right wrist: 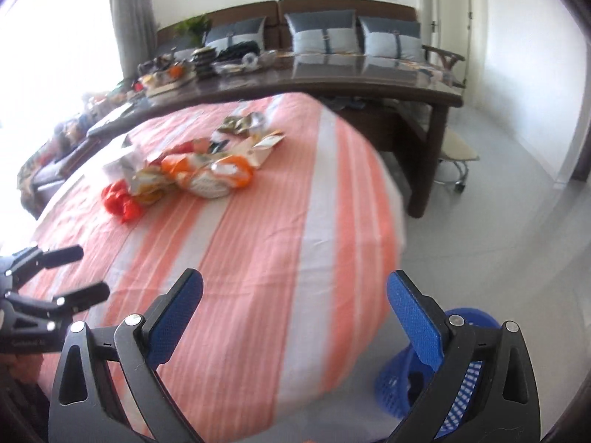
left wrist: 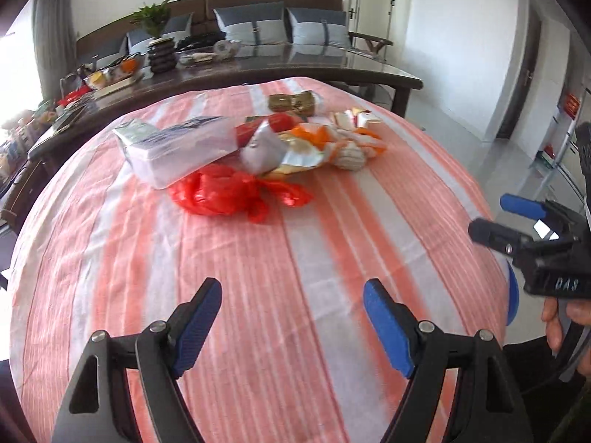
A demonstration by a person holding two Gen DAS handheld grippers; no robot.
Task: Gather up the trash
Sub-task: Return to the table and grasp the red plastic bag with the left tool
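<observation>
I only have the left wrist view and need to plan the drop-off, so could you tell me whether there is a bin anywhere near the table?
Observer: Yes, a blue mesh basket stands on the floor by the table's near right corner, partly behind the right gripper.
Operator: Thank you. Is that gripper carrying anything?
Observer: No, its jaws are wide apart with nothing between them, above the striped tablecloth.
Operator: And is anything under the dark table behind?
Observer: A small stool on castors stands beside the leg of the dark table.
</observation>
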